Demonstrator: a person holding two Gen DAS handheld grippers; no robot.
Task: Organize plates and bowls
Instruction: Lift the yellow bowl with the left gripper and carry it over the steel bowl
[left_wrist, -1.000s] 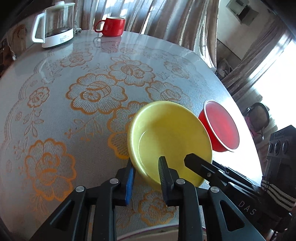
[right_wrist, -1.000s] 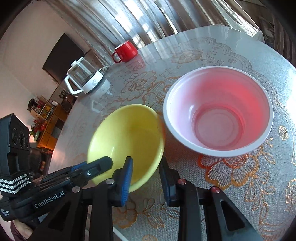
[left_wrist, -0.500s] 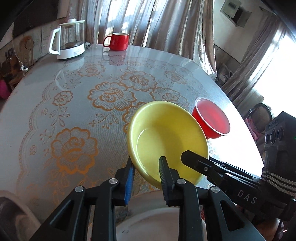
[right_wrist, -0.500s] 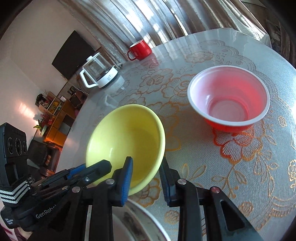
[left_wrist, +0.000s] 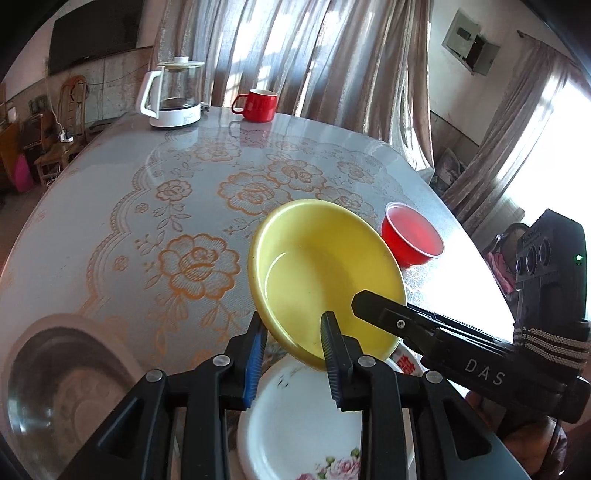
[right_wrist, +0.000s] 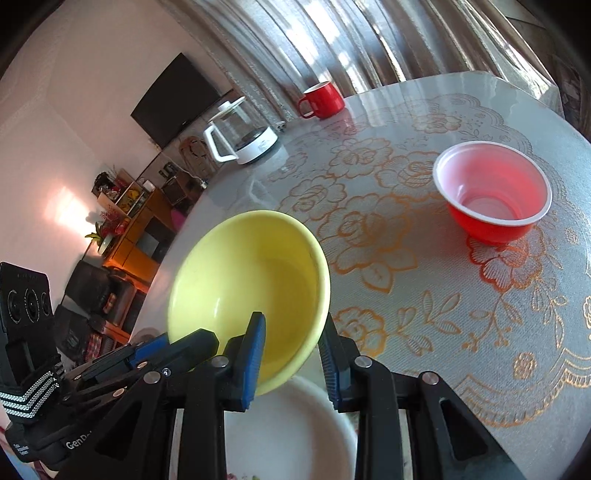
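A yellow bowl (left_wrist: 317, 273) (right_wrist: 255, 280) hangs tilted above a white flowered bowl (left_wrist: 295, 424) (right_wrist: 288, 435) at the table's near edge. My left gripper (left_wrist: 293, 332) has the yellow bowl's near rim between its pads. Its jaws are opening, and the pads still touch the bowl wall. My right gripper (right_wrist: 291, 339) is shut on the same bowl's rim from the other side. In the left wrist view, one of its fingers (left_wrist: 384, 310) reaches over the rim. A red bowl with a white inside (left_wrist: 412, 240) (right_wrist: 491, 192) stands alone further out on the table.
A steel dish (left_wrist: 55, 369) lies at the near left. A glass kettle (left_wrist: 173, 96) (right_wrist: 240, 140) and a red mug (left_wrist: 258, 105) (right_wrist: 323, 99) stand at the far edge of the flower-patterned table (left_wrist: 166, 221), before the curtains.
Both grippers have carried the yellow bowl up and back toward the near edge. The red bowl is now farther off, and the white bowl has come into view beneath.
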